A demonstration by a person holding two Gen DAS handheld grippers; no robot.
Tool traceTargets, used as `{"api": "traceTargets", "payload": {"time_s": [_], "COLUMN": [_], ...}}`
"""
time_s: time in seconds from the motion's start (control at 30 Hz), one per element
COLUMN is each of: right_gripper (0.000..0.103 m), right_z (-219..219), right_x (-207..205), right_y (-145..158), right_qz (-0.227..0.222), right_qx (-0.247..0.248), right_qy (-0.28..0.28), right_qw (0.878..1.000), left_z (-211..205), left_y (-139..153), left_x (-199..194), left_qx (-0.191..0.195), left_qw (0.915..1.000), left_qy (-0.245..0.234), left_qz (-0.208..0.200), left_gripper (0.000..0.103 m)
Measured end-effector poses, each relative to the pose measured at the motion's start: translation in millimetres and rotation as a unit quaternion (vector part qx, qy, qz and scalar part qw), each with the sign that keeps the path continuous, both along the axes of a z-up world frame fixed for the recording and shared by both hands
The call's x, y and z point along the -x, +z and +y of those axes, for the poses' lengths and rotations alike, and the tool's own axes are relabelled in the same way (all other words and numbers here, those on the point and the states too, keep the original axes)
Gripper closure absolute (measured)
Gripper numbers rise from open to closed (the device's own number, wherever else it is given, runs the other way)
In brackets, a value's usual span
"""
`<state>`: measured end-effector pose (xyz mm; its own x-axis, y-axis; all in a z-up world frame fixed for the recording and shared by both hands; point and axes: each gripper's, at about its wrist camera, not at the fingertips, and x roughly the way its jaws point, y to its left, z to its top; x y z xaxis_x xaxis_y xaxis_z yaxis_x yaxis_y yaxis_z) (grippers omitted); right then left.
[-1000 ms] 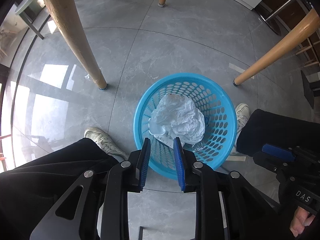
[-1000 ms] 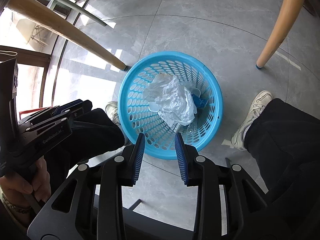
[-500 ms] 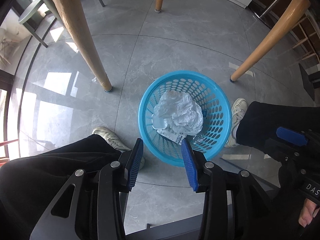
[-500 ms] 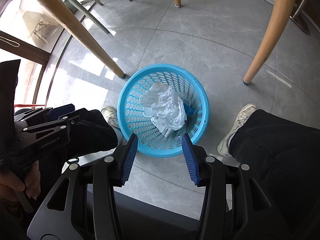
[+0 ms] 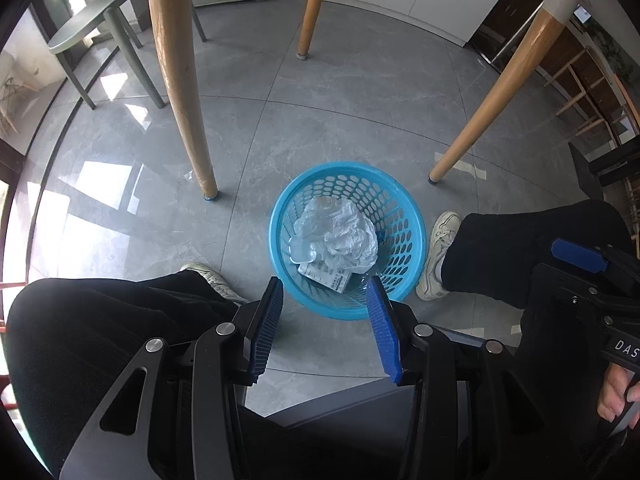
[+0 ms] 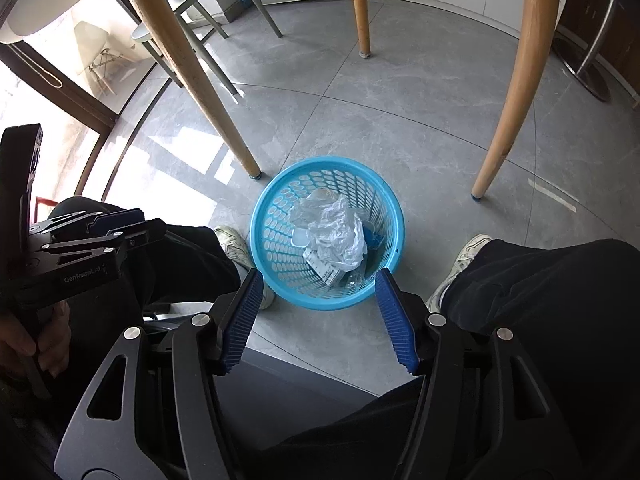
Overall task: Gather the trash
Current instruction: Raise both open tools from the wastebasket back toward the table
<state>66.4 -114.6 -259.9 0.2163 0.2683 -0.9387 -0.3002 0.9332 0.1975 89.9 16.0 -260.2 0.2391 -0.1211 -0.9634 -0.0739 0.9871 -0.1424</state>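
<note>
Basket (image 5: 416, 236): blue, on floor between feet, below both claws.
Trash (image 5: 340, 236): crumpled plastic plus carton, inside basket.
Left claw (image 5: 326, 320): fingers apart, empty.
Right claw (image 6: 320, 316): fingers apart, empty.
Risk: light plastic may spring over rim; foot (image 5: 438, 256) touching basket could tip it.

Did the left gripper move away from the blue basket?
Yes. The left gripper has pulled up and back: the basket and table legs on the floor look smaller and farther off now. Its jaws have also opened wider.
</note>
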Motion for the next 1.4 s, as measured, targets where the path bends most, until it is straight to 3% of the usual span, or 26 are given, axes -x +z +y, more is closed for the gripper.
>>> {"api": "traceTargets", "payload": {"time_s": [0.2, 0.27, 0.43, 0.63, 0.83, 1.27, 1.4], "right_gripper": [0.044, 0.039, 0.039, 0.034, 0.032, 0.023, 0.022], "right_z": [-12, -16, -33, -44, -45, -44, -44], "right_x": [5, 8, 15, 29, 30, 3, -17], "right_y": [32, 41, 61, 105, 151, 213, 227], "right_qz": [-0.065, -0.074, -0.087, -0.129, -0.182, -0.246, -0.258], "right_qx": [-0.004, -0.005, -0.02, -0.038, -0.053, -0.069, -0.067], "right_qy": [-0.011, -0.01, -0.028, -0.036, -0.033, -0.039, -0.04], "right_qw": [0.998, 0.997, 0.996, 0.99, 0.981, 0.966, 0.963], "left_z": [0, 1, 6, 0, -6, -3, 4], "left_y": [29, 39, 71, 125, 164, 221, 233], "left_x": [18, 22, 29, 37, 31, -17, -38], "left_qx": [-0.025, -0.032, -0.036, -0.053, -0.065, -0.094, -0.08], "left_qw": [0.9984, 0.9975, 0.994, 0.9786, 0.966, 0.949, 0.9483], "left_qy": [-0.015, -0.018, -0.019, -0.025, -0.044, -0.034, -0.026], "left_qz": [-0.048, -0.061, -0.102, -0.197, -0.246, -0.299, -0.306], "left_gripper": [0.056, 0.056, 0.056, 0.055, 0.051, 0.045, 0.045]}}
